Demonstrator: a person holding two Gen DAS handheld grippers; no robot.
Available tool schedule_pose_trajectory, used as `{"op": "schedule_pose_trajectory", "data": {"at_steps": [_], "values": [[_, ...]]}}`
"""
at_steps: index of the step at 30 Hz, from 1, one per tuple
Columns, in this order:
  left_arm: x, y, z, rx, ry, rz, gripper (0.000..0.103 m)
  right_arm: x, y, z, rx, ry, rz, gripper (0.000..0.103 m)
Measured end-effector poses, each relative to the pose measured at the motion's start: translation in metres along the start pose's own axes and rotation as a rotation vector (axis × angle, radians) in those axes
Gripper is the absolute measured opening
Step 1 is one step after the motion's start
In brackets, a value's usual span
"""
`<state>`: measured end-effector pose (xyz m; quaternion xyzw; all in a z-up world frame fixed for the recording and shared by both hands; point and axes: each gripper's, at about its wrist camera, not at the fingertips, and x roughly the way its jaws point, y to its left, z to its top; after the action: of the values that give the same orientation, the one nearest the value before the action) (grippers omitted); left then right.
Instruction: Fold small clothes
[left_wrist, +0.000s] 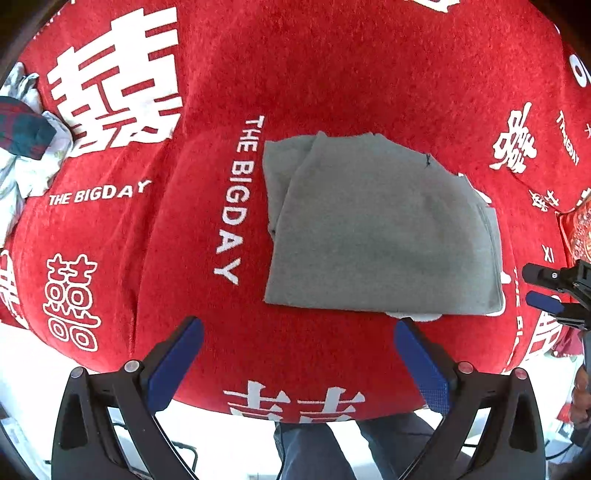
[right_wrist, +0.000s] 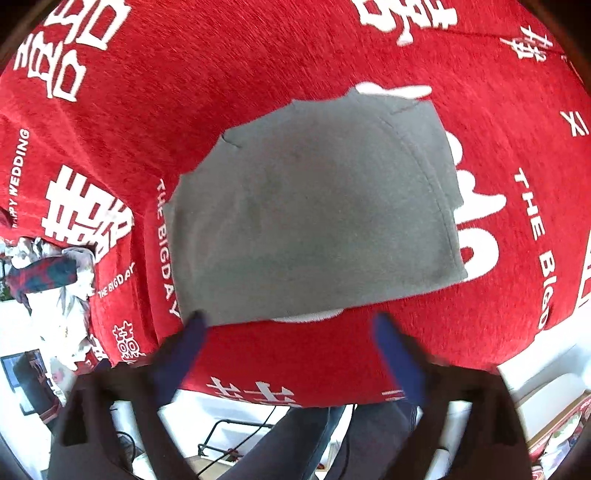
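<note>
One grey garment (left_wrist: 380, 229) lies folded, seemingly flat, unheld.

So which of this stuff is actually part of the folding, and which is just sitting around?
Part of the job:
- folded grey garment
- left gripper, jaws open, empty
- right gripper, jaws open, empty

Just lying about:
- red printed cloth underneath
- crumpled pile of clothes at the edge, perhaps next
</note>
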<state>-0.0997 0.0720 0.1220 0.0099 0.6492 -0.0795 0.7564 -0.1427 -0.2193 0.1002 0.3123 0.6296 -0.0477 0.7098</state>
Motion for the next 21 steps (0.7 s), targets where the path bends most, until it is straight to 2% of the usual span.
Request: {"op": "schedule_pose_trajectory", "data": {"at_steps": [3,5,7,10,14,21], "values": [[-0.008,0.002,0.005,-0.018,-0.014,0.063,0.103,-0.011,0.01,0.003,-0.038,-0.066,-0.029,0.103],[-0.011,0.006,0.008,-0.045,-0.021,0.075,0.103,-0.018,0.019,0.003,-0.076,-0.112,-0.049,0.103],[-0.009,0.009,0.014,-0.058,-0.014,0.067,0.103,-0.02,0.025,0.004,-0.104,-0.123,-0.043,0.103],[-0.008,0.009,0.02,-0.044,-0.008,0.069,0.103,-0.008,0.028,0.008,-0.093,-0.042,-0.015,0.103],[-0.016,0.009,0.023,-0.048,-0.037,0.034,0.103,0.011,0.022,0.011,-0.021,0.046,0.025,0.103],[-0.027,0.009,0.023,-0.009,-0.081,0.025,0.103,0.033,0.023,0.016,0.031,0.107,0.016,0.103]]}}
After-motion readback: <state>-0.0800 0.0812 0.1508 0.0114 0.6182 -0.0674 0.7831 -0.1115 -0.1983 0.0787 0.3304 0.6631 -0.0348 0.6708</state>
